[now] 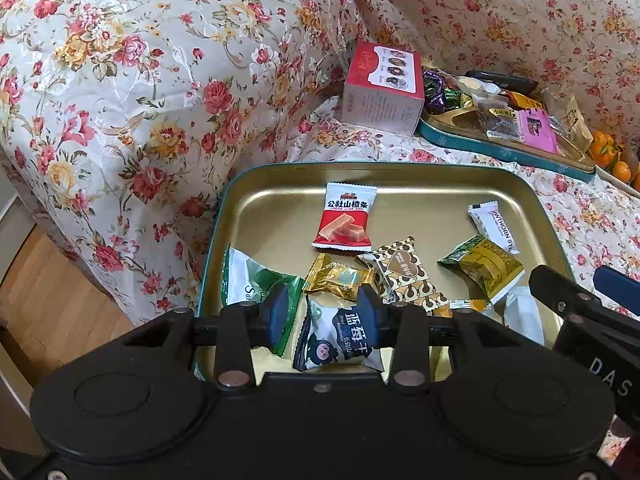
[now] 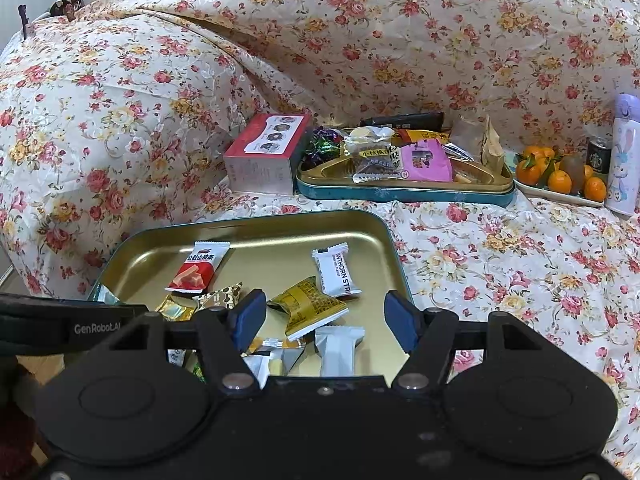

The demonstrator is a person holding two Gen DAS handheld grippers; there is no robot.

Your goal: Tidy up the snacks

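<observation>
Near tin (image 1: 248, 216): roughly ten snack packets (image 1: 345, 216); two tins total.

Your left gripper (image 1: 324, 312) points steeply downward, its blue pads (image 1: 280, 314) set apart, with a wrapped packet between them (whether the pads press on it cannot be determined). Your right gripper (image 2: 326, 318) tilts downward less steeply, jaws spread wide, and nothing is clamped between its blue pads (image 2: 248, 318). Its black frame enters the left wrist view at the right edge.
</observation>
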